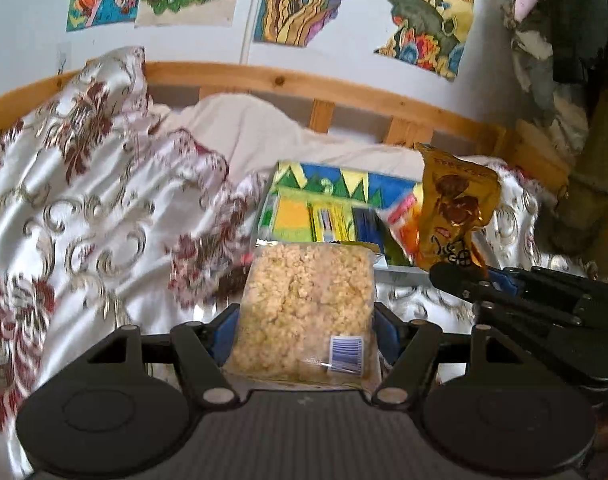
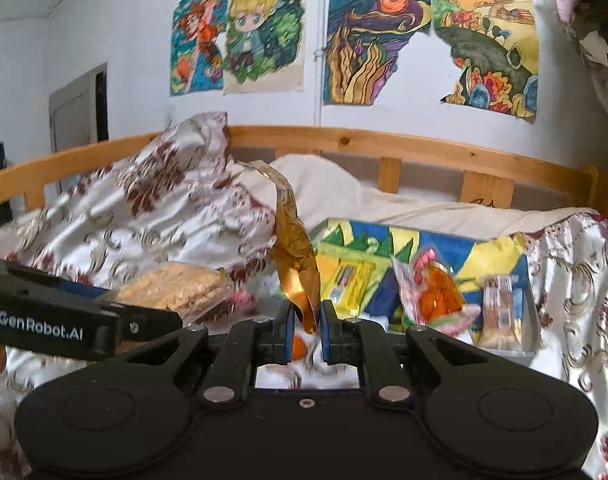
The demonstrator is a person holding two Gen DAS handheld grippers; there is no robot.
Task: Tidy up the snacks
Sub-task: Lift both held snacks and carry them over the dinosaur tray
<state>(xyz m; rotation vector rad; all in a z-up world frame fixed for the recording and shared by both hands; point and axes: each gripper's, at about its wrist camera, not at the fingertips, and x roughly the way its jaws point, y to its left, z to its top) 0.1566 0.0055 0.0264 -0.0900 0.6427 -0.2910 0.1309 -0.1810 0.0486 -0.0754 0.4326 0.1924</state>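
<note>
My left gripper [image 1: 305, 330] is shut on a clear pack of puffed-rice cake [image 1: 304, 312] with a barcode sticker, held above the bed; the same pack [image 2: 176, 286] shows at the left of the right wrist view. My right gripper [image 2: 307, 330] is shut on the lower edge of a gold foil snack bag [image 2: 296, 256], which stands upright from the jaws; that bag [image 1: 455, 216] hangs at the right of the left wrist view. Behind both lies a colourfully painted box [image 2: 435, 248] holding an orange snack packet [image 2: 435, 292], a yellow packet [image 2: 345, 280] and a pale wafer pack [image 2: 499, 312].
A white satin bedspread with dark red flowers [image 1: 84, 208] covers the bed, bunched high at the left. A wooden bed rail [image 2: 383, 144] runs along the wall under painted pictures. Dark clothes [image 1: 563, 40] hang at the right.
</note>
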